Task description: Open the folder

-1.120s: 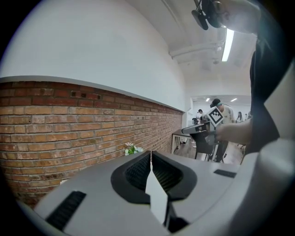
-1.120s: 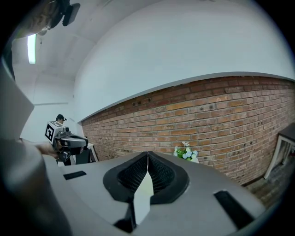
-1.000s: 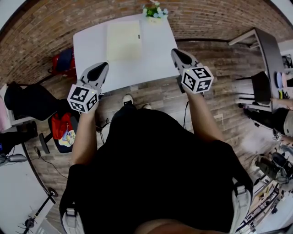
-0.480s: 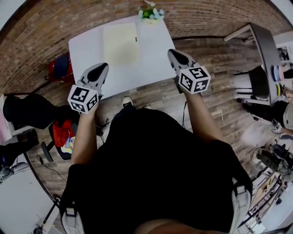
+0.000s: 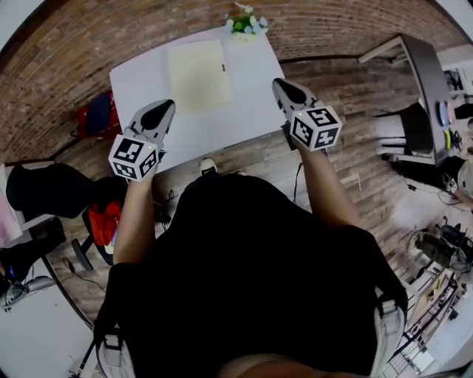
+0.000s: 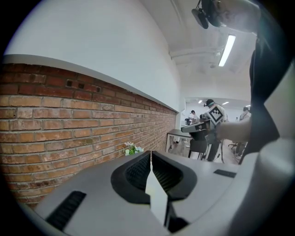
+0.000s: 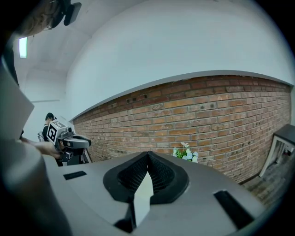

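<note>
While the pale folder point(image 5: 198, 75) lay flat at the middle of the white table point(image 5: 140, 81), the left gripper point(image 5: 167, 106) and right gripper point(image 5: 280, 83) hovered above the table's near corners, jaws pressed together, empty; flowers point(image 5: 245, 22) stood at its far edge.

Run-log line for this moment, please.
stage: pre-contact | folder: flat on table, untouched | left gripper: shut, empty | right gripper: shut, empty

Brick wall point(image 5: 89, 37), white plaster above it. Wood-plank floor point(image 5: 251, 159). White table point(image 5: 140, 74) by the brick, flowers point(image 5: 246, 23) at its far edge. Dark desk point(image 5: 429, 70) off right, red bag point(image 5: 92, 118) on floor left. Ceiling strip light point(image 6: 227, 50) lit.
</note>
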Action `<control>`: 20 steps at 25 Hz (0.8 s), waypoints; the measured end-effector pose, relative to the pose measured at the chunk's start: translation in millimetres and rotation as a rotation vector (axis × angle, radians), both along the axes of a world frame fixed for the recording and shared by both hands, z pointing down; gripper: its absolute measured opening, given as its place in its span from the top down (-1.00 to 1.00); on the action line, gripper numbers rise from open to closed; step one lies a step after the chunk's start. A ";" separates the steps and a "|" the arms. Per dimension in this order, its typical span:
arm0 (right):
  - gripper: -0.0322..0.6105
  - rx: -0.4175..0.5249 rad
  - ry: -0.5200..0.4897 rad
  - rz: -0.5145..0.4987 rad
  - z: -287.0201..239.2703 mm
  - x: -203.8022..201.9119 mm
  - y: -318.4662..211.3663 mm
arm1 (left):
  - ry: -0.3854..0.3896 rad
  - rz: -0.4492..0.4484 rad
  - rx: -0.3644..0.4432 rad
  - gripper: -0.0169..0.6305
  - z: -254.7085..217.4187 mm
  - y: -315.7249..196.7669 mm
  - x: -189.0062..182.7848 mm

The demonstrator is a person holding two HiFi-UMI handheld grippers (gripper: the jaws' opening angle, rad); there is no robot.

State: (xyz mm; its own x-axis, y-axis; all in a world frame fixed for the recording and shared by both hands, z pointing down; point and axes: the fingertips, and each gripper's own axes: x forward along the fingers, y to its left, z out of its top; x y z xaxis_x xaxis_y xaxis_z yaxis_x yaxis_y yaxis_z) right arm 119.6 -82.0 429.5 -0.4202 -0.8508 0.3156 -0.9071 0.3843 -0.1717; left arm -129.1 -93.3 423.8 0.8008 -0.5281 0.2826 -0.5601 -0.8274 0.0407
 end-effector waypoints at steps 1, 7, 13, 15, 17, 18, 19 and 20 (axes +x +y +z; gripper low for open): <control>0.81 0.000 -0.002 0.004 -0.2 -2.6 -3.1 | 0.000 0.004 -0.001 0.89 0.2 -3.9 -2.4; 0.81 0.002 -0.007 0.021 -6.7 -21.2 -20.9 | -0.004 0.033 -0.005 0.89 -1.7 -28.0 -17.7; 0.81 0.005 0.000 0.045 -11.7 -31.2 -34.2 | 0.005 0.056 -0.002 0.89 -4.4 -47.8 -26.7; 0.81 0.006 0.001 0.055 -13.0 -33.0 -37.7 | 0.008 0.064 -0.003 0.89 -4.0 -54.1 -28.7; 0.81 0.007 0.004 0.064 -14.2 -34.7 -41.0 | 0.011 0.070 -0.005 0.89 -2.6 -59.8 -30.9; 0.81 0.008 0.005 0.068 -14.5 -35.8 -42.5 | 0.012 0.073 -0.006 0.89 -1.9 -62.0 -32.0; 0.81 0.008 0.006 0.071 -14.6 -37.2 -43.9 | 0.013 0.076 -0.007 0.89 -1.4 -63.9 -33.2; 0.81 0.007 0.005 0.074 -14.7 -38.7 -45.1 | 0.014 0.080 -0.007 0.89 -1.0 -65.6 -34.3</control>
